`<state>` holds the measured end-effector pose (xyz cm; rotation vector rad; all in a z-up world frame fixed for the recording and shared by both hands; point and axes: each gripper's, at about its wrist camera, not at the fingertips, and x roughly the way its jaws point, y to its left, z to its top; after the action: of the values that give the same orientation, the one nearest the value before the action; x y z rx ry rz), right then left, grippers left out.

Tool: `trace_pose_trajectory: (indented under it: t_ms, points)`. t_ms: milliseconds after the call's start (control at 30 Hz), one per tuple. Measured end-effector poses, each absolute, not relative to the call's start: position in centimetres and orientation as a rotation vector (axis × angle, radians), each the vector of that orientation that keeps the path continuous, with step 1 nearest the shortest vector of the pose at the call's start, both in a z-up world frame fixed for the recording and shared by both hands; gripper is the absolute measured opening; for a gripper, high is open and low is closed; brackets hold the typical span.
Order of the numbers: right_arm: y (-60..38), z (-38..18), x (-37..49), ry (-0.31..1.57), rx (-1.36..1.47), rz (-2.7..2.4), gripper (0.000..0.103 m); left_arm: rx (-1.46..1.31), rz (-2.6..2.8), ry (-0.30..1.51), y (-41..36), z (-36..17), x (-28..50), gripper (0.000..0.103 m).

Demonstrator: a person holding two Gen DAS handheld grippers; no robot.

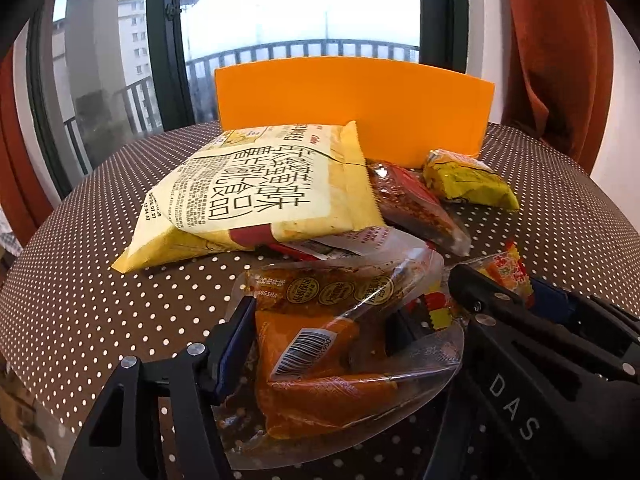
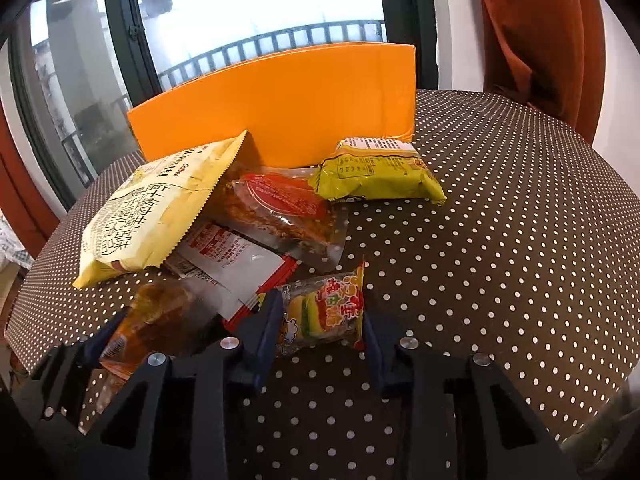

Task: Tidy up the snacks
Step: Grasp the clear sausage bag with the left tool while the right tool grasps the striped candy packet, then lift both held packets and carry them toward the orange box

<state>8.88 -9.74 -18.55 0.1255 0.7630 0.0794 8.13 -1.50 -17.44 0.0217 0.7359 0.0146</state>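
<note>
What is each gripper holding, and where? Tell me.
Left gripper clamps the clear pouch across its side edges; right gripper clamps the burger gummy packet across its side edges, near the lower end.

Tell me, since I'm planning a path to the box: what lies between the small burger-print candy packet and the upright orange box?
In the right wrist view, a clear pouch of red spicy snack lies between the burger-print candy packet and the orange box; otherwise, dotted tablecloth.

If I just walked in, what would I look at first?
Probably the bright orange box standing at the back of the polka-dot table, with a big pale yellow chip bag leaning on the snack pile before it. Up close, the right gripper pinches a little burger-picture packet.
</note>
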Motion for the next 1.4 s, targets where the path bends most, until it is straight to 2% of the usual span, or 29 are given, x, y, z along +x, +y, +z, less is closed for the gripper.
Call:
trace_pose_trajectory:
  t_ms: [233,433,1400]
  points:
    - [-10.5,-17.7,7.7,0.742,0.143,0.081,0.03,-0.006,-0.026,0.743,-2.2,-16.8,7.4,0.067]
    - [-11.0,-17.1,7.1,0.727,0.157,0.087,0.026,-0.008,-0.033,0.739,-2.7,-16.2,6.9,0.067]
    - [-13.5,-6.5,6.7,0.536,0.167,0.06,0.024,-0.035,-0.116,0.601,-5.2,-5.9,8.1,0.066]
